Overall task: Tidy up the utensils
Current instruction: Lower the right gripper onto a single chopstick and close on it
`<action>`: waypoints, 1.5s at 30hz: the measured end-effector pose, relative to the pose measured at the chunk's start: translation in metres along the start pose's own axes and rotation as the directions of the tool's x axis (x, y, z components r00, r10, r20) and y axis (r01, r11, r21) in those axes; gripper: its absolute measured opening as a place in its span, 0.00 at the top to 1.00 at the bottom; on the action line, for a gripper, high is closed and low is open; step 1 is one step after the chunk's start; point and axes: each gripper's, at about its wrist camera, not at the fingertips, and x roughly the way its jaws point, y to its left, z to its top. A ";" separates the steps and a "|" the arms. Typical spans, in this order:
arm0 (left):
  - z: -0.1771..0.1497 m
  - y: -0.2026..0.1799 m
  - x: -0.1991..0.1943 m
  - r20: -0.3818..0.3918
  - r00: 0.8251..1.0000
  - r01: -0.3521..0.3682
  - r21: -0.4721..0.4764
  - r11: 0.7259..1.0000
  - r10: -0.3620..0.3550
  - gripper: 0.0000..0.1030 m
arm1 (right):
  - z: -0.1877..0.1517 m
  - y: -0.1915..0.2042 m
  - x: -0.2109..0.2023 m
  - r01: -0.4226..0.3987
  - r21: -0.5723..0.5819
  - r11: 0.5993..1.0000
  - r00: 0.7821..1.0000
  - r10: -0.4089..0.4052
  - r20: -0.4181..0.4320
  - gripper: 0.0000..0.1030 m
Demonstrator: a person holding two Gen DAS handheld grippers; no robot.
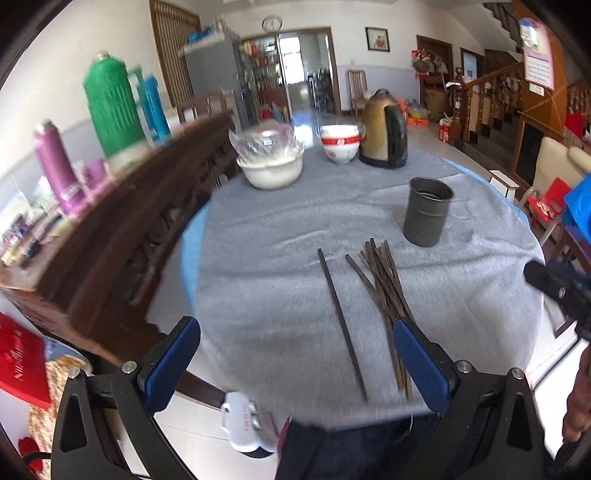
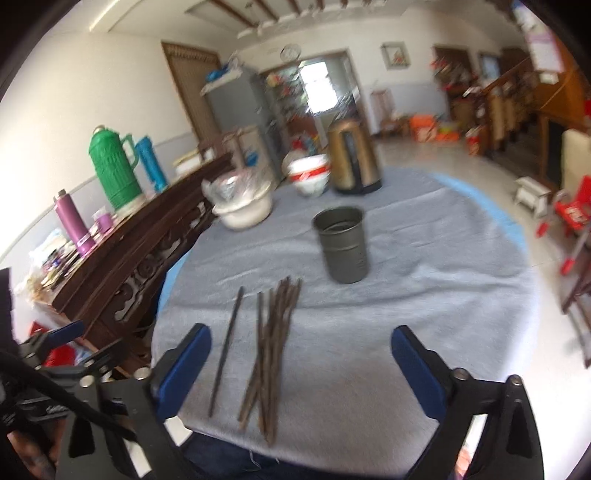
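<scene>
Between the spread, empty fingers of the left gripper (image 1: 295,363) lies a lone chopstick (image 1: 341,325); the bundle (image 2: 273,350) sits between the right gripper (image 2: 301,363) fingers, equally wide apart and empty. Thin sticks could roll from a pinch, or knock over the metal holder (image 2: 341,243) beyond.

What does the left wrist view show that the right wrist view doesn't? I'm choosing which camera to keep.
Only the left wrist view shows the right gripper at its right edge and a red booklet at lower left. Only the right wrist view shows the ceiling beams and the left gripper. Both show the chopsticks, the lone chopstick, the metal cup, kettle and bowls.
</scene>
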 end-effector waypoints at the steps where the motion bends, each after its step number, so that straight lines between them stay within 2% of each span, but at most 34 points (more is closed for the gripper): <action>1: 0.005 0.003 0.009 -0.018 1.000 0.019 -0.018 1.000 -0.019 0.00 | 0.005 -0.002 0.014 -0.015 0.007 1.000 0.999 0.016 -0.040 0.19; 2: 0.013 0.008 0.023 -0.051 0.997 0.050 -0.056 0.997 -0.053 0.04 | 0.008 -0.005 0.027 -0.029 0.019 0.999 0.997 0.031 -0.078 0.32; 4: 0.018 0.014 0.041 -0.090 0.991 0.087 -0.098 0.991 -0.096 0.11 | 0.012 -0.011 0.057 -0.070 0.057 0.996 0.982 0.079 -0.170 0.45; 6: 0.022 0.017 0.061 -0.134 0.981 0.118 -0.134 0.984 -0.136 0.20 | 0.012 -0.019 0.080 -0.074 0.100 0.992 0.973 0.094 -0.210 0.50; 8: 0.023 0.019 0.079 -0.166 0.969 0.158 -0.151 0.976 -0.183 0.34 | 0.013 -0.025 0.100 -0.078 0.135 0.988 0.965 0.109 -0.238 0.56; 11: 0.023 0.022 0.108 -0.224 0.950 0.178 -0.181 0.967 -0.217 0.47 | 0.013 -0.027 0.129 -0.089 0.167 0.982 0.948 0.134 -0.287 0.61; 13: 0.024 0.025 0.128 -0.261 0.934 0.192 -0.210 0.959 -0.244 0.50 | 0.014 -0.027 0.148 -0.088 0.176 0.981 0.939 0.140 -0.315 0.62; 17: 0.033 0.028 0.154 -0.288 0.917 0.206 -0.250 0.946 -0.275 0.50 | 0.023 -0.030 0.183 -0.055 0.206 0.977 0.930 0.125 -0.344 0.69; 20: 0.041 0.027 0.172 -0.306 0.904 0.218 -0.266 0.939 -0.297 0.50 | 0.029 -0.029 0.206 -0.012 0.199 0.980 0.928 0.085 -0.362 0.72; 23: 0.051 0.028 0.189 -0.321 0.896 0.221 -0.275 0.936 -0.306 0.50 | 0.034 -0.027 0.225 0.003 0.202 0.979 0.921 0.076 -0.383 0.76; 29: 0.071 0.030 0.214 -0.331 0.886 0.232 -0.288 0.929 -0.324 0.50 | 0.045 -0.025 0.247 0.056 0.194 0.979 0.920 0.025 -0.392 0.80; 33: 0.079 0.029 0.225 -0.353 0.876 0.233 -0.287 0.929 -0.329 0.59 | 0.045 -0.025 0.257 0.064 0.214 0.975 0.911 0.030 -0.411 0.83; 38: 0.086 0.029 0.243 -0.391 0.849 0.238 -0.317 0.918 -0.355 0.71 | 0.044 -0.022 0.266 0.093 0.219 0.971 0.902 0.010 -0.431 0.87; 41: 0.089 0.027 0.250 -0.406 0.830 0.254 -0.336 0.907 -0.383 0.75 | 0.044 -0.022 0.269 0.126 0.207 0.970 0.897 -0.022 -0.441 0.91; 45: 0.089 0.023 0.256 -0.426 0.813 0.260 -0.344 0.902 -0.397 0.79 | 0.047 -0.018 0.273 0.137 0.178 0.975 0.888 -0.041 -0.457 0.92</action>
